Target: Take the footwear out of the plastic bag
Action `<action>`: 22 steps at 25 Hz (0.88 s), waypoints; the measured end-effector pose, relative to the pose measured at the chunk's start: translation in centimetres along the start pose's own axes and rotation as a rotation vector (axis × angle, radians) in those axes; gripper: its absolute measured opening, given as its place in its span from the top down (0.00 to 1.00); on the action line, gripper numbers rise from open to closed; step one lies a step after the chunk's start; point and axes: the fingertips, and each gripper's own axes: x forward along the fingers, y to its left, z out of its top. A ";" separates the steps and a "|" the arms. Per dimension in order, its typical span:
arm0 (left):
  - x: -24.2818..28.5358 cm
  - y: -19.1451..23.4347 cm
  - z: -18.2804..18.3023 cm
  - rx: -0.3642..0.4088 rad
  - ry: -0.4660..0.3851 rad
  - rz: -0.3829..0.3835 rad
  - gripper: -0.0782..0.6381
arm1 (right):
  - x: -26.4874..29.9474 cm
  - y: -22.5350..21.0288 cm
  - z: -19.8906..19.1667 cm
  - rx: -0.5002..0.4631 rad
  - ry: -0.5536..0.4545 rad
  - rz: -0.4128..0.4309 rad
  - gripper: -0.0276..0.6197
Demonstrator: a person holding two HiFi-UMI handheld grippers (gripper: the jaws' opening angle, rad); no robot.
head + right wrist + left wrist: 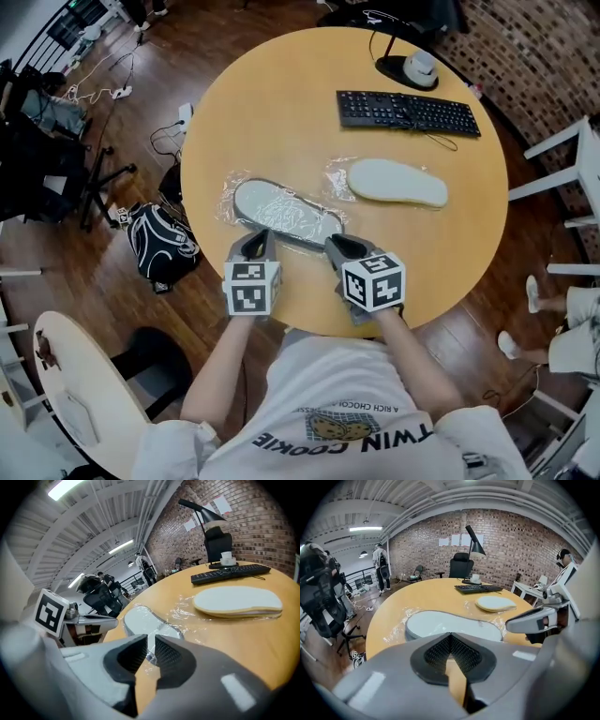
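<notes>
A grey footwear sole [286, 214] lies inside a clear plastic bag [232, 190] on the round wooden table [272, 94], just beyond both grippers. A cream footwear piece [398, 183] lies further right, with crumpled clear plastic [337, 178] at its left end. My left gripper [258, 246] is shut with nothing in it, its tips [450, 637] short of the grey sole [450, 623]. My right gripper [342, 248] stands slightly open [151, 641]. The bag's near edge [152, 656] shows through its narrow gap, and its pads do not press on it.
A black keyboard [408, 112] and a lamp base with a cup [412, 70] sit at the table's far side. On the floor left is a black bag [161, 246] among cables. White furniture [572, 178] stands to the right.
</notes>
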 end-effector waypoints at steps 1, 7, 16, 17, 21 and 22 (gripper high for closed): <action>0.6 1.3 0.2 0.016 0.008 0.003 0.88 | 0.3 -0.4 0.0 0.019 0.002 -0.008 0.90; 3.6 7.6 1.5 0.063 0.031 0.028 0.88 | 1.6 -2.2 -0.2 0.093 0.025 -0.043 0.88; 6.8 13.0 1.9 0.157 0.075 0.067 0.88 | 2.1 -3.3 0.0 0.160 0.015 -0.063 0.87; 7.1 13.3 1.7 0.169 0.085 0.067 0.88 | 2.1 -3.3 -0.1 0.170 0.016 -0.059 0.86; 8.2 14.1 0.4 0.218 0.131 0.069 0.88 | 2.2 -3.5 -0.4 0.220 0.014 -0.043 0.83; 8.4 14.2 -0.1 0.226 0.143 0.068 0.88 | 2.1 -3.6 -0.5 0.230 0.013 -0.043 0.83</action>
